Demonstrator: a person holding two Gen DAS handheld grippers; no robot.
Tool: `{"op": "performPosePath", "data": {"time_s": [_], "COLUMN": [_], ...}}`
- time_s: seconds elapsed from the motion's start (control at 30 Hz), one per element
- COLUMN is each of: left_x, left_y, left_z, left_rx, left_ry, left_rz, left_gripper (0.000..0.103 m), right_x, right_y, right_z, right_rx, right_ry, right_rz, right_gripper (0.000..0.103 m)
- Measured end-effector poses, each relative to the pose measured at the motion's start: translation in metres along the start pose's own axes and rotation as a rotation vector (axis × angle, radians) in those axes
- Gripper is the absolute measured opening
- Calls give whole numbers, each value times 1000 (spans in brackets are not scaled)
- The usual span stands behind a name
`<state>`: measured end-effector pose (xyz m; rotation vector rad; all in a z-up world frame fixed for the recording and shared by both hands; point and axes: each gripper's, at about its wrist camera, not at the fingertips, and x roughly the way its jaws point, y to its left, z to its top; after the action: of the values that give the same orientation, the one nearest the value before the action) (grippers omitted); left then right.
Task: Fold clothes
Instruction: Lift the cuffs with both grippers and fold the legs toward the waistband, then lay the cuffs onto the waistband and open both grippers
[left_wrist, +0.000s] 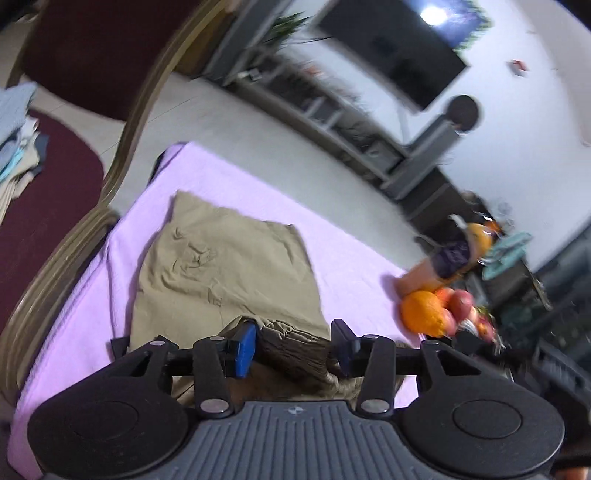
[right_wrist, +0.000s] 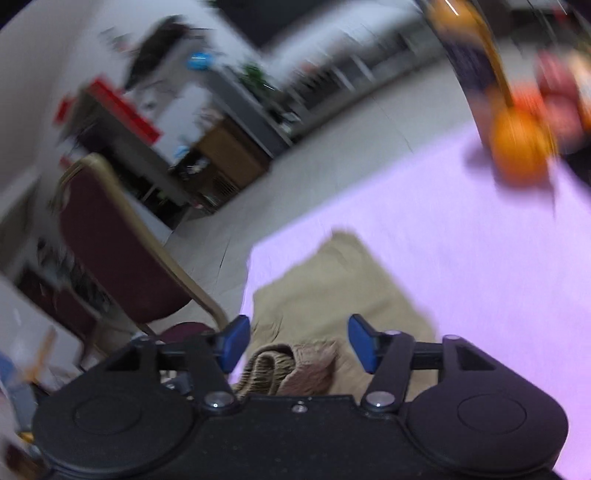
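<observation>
Left wrist view
Landmark: lilac cloth (left_wrist: 354, 258) spread over the table.
Garment: khaki trousers (left_wrist: 225, 266), folded into a flat block, lying on the lilac cloth toward its left side; the gathered waistband (left_wrist: 291, 350) bunches at the near end.
Left gripper (left_wrist: 291, 349): jaws apart, the waistband sitting in the gap; the blue pad (left_wrist: 245, 349) is right against the fabric, the other finger stands clear, so nothing is pinched.
Fruit: an orange (left_wrist: 423, 312) with red apples (left_wrist: 460, 304) at the right edge of the lilac cloth.
Chair (left_wrist: 110, 122): maroon with a gold frame, just off the cloth's left edge; a stack of folded clothes (left_wrist: 16, 136) lies on its seat.

Right wrist view (blurred)
Garment: trousers (right_wrist: 332, 291) on the lilac cloth (right_wrist: 461, 240), at its left edge; the waistband (right_wrist: 291, 369) lies nearest.
Right gripper (right_wrist: 299, 345): jaws wide apart, both blue pads (right_wrist: 364, 343) clear of the fabric below; it holds nothing.
Orange (right_wrist: 522, 153): at the far right of the cloth.
Chair (right_wrist: 118, 254): left of the cloth.
</observation>
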<state>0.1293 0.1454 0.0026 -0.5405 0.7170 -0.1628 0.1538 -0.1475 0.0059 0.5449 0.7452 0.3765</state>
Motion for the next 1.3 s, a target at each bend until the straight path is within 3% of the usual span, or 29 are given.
{"op": "performPosePath", "data": {"time_s": [0.13,0.3,0.47,0.57,0.63,0.77,0.87,0.93,1.03,1.1,1.17,1.23,1.3], "left_x": [-2,24,27,28,31,61,99,90,59,43,40,52,70], "left_y": [7,26,27,33,28,17,32,38,38,30,15,-1,-9], "left_z": [-26,-33,-28,-38,-53,-68,-67,-62,-59,-58,-55,-48,-39], "left_rx": [135,76,108,103,154,281,247,189,123,136,214,301,355], "left_ry": [-10,-10,-112,-34,-5,37,150,117,25,-27,-49,-38,-15], "left_rz": [93,128,234,228,257,391,519,516,471,384,311,294,298], "left_gripper": [49,49,49,38,33,33,37,37,35,25,25,25,25], "right_x": [1,39,83,94,96,106,122,126,101,86,71,78,91], "right_y": [-11,-30,-36,-35,-33,-24,-23,-29,-38,-48,-58,-61,-54], "right_z": [9,-13,-49,-59,-62,-75,-90,-92,-75,-65,-56,-52,-51], "right_rx": [-111,-211,-338,-386,-393,-472,-570,-571,-458,-346,-232,-146,-156], "right_ry": [4,126,254,302,303,308,330,338,266,253,242,274,290], "right_rz": [0,19,6,-5,17,63,-50,-111,-166,-83,3,101,157], "right_gripper": [59,59,55,35,20,20,19,16,18,18,18,18,18]}}
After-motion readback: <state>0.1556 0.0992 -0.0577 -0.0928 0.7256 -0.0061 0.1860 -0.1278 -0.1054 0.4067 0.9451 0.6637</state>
